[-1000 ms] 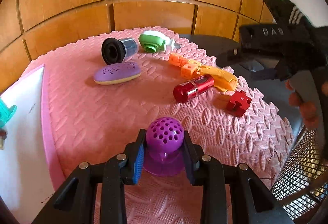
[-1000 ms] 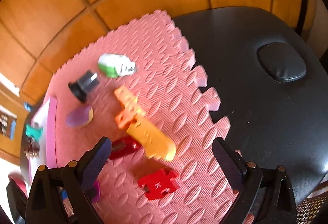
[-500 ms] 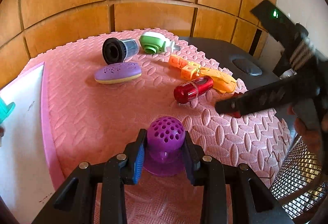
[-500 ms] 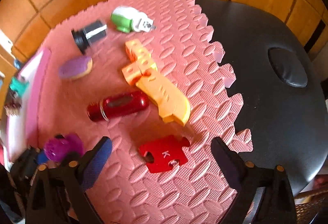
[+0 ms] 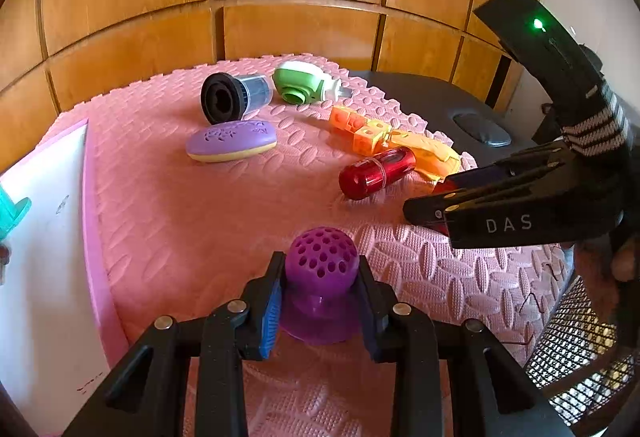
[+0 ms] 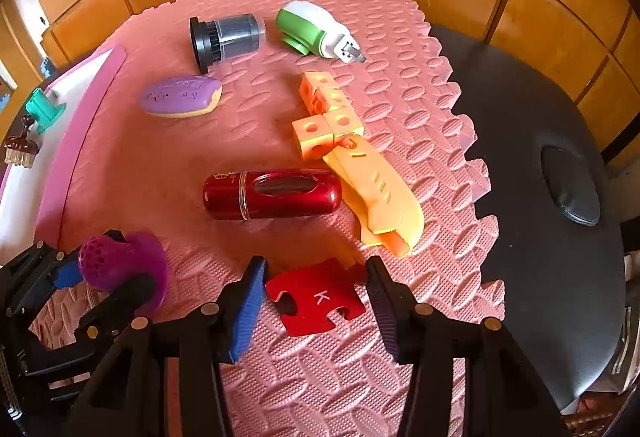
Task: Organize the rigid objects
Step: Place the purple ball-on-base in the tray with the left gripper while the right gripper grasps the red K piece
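While the right gripper (image 6: 316, 301) closes, the red puzzle piece (image 6: 316, 301) lies flat on the pink foam mat (image 6: 160, 165) between its jaws; the pads are not yet pressing its edges. Judged: thin, stiff and light. It is best pinched across opposite edges, clear of the notches, since the soft mat may give. It reads "K". The left gripper (image 5: 320, 297) pinches the purple perforated ball toy (image 5: 322, 269) by its neck, low over the mat; this looks like rigid plastic, and the round sides may slip. The right gripper's body reads "DAS".
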Demonstrator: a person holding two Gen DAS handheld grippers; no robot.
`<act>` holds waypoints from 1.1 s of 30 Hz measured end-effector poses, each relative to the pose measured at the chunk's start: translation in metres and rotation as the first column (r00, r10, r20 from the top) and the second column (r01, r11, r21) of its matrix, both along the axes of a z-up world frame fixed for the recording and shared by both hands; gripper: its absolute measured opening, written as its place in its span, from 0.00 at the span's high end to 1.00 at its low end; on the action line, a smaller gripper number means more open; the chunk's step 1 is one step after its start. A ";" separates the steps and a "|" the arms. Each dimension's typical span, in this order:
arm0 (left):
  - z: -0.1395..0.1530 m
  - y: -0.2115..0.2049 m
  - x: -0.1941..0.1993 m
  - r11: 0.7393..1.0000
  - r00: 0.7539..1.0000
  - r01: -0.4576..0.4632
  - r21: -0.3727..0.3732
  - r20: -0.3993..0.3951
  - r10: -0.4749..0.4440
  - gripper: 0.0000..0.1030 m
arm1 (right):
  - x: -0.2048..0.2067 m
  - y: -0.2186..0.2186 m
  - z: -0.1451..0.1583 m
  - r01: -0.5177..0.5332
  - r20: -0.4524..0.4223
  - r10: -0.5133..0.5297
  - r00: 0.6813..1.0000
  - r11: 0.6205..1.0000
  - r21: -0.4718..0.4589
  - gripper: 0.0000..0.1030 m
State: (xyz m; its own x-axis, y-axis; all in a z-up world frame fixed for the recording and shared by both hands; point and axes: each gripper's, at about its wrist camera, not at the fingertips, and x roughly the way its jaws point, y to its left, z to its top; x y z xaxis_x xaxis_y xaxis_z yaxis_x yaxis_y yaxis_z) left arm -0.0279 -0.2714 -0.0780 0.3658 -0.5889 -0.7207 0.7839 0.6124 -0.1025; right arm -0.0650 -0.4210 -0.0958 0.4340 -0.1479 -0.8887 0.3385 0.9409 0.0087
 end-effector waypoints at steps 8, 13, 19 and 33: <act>0.038 0.025 0.007 0.994 0.998 -0.038 -0.104 -0.060 0.032 0.68 | 0.009 0.005 0.001 -0.020 0.013 0.020 1.000 0.999 -0.026 0.53; 0.072 0.056 0.042 0.976 0.987 -0.150 -0.160 -0.072 0.140 0.68 | 0.007 0.006 0.001 -0.025 0.016 0.025 1.000 0.999 -0.038 0.53; 0.069 0.092 0.113 0.940 0.944 -0.327 -0.094 -0.079 0.320 0.68 | 0.006 0.008 0.002 -0.030 0.018 0.031 0.999 0.998 -0.046 0.52; 0.018 0.119 0.215 0.868 0.869 -0.491 0.077 -0.034 0.495 0.68 | 0.009 0.008 0.003 -0.040 0.027 0.042 0.999 0.998 -0.055 0.53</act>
State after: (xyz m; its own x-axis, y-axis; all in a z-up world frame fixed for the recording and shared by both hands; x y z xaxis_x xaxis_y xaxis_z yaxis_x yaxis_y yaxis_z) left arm 0.1872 -0.1519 -0.0595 0.5582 -0.2936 -0.7760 0.3732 0.9242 -0.0812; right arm -0.0560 -0.4127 -0.0932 0.4657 -0.1774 -0.8670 0.3001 0.9533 -0.0339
